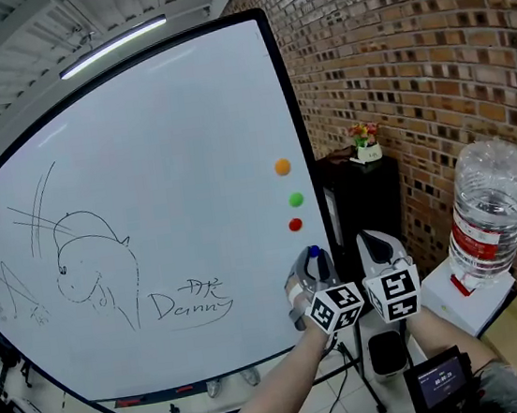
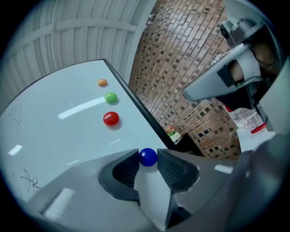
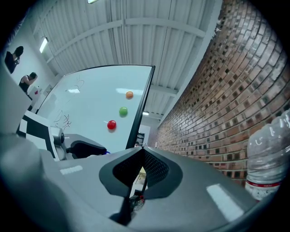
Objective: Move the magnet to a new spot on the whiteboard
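The whiteboard (image 1: 159, 167) stands upright in front of me. Near its right edge sit an orange magnet (image 1: 282, 167), a green magnet (image 1: 295, 200) and a red magnet (image 1: 295, 225) in a column. My left gripper (image 2: 147, 155) is shut on a round blue magnet (image 2: 147, 157), pinched between both pads. In the head view the blue magnet (image 1: 314, 252) is just below the red one, close to the board's right edge; contact with the board cannot be told. My right gripper (image 3: 143, 148) is shut with nothing in it, right beside the left gripper (image 1: 312, 265).
Marker drawings and a signature (image 1: 190, 299) cover the board's lower left. A brick wall (image 1: 428, 56) runs along the right. A black cabinet (image 1: 370, 195) carries a small flower pot (image 1: 363, 143). A large water bottle (image 1: 487, 208) stands at the right, and a small screen (image 1: 437, 380) sits below.
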Motion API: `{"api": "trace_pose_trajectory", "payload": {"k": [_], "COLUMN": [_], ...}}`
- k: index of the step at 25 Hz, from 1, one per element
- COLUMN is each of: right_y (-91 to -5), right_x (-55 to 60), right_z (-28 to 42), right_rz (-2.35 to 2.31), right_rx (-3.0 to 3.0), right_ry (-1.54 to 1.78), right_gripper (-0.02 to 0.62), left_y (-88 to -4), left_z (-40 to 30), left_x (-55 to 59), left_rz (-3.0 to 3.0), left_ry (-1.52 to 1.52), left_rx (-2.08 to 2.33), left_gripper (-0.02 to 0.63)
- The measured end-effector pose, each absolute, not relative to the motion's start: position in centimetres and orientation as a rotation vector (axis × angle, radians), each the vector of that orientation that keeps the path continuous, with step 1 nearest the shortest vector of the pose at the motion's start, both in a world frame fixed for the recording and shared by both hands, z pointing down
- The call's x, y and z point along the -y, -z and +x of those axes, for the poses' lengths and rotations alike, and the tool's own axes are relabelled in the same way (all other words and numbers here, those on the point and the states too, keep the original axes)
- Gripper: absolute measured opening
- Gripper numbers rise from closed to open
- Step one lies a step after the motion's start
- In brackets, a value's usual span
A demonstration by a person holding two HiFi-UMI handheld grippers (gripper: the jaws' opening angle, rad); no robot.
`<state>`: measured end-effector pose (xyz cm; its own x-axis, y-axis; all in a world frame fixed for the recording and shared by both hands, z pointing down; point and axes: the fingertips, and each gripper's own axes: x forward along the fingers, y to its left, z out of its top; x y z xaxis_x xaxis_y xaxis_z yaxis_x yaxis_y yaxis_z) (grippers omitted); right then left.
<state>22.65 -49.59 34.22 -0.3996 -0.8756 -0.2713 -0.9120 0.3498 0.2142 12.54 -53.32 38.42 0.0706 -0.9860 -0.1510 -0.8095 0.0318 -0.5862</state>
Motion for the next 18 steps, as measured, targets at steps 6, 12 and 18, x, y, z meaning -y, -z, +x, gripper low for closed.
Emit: {"api": "trace_pose_trajectory", "payload": {"k": [6, 12, 18], "right_y": [-34.0, -33.9, -33.3], "right_x": [49.5, 49.2, 49.2], "right_z": [22.9, 22.8, 21.6], "right_rz": [-1.659, -1.655, -1.613], "right_rx": [-2.482, -2.487, -2.497], "right_ry": [-0.516, -0.521, -0.538], "right_gripper": [0.006, 0.006, 0.006], "left_y": [-38.5, -38.3, -35.1], "left_z": [12.6, 12.7, 10.9], "left_x": [53.3, 52.9, 51.7], "left_rz": [-1.818, -1.836, -1.818], "left_ry": [0.392, 0.357, 0.222], "left_rx": [-1.786, -1.768, -1.762], "left_gripper": [0.13, 0.15, 0.149]}}
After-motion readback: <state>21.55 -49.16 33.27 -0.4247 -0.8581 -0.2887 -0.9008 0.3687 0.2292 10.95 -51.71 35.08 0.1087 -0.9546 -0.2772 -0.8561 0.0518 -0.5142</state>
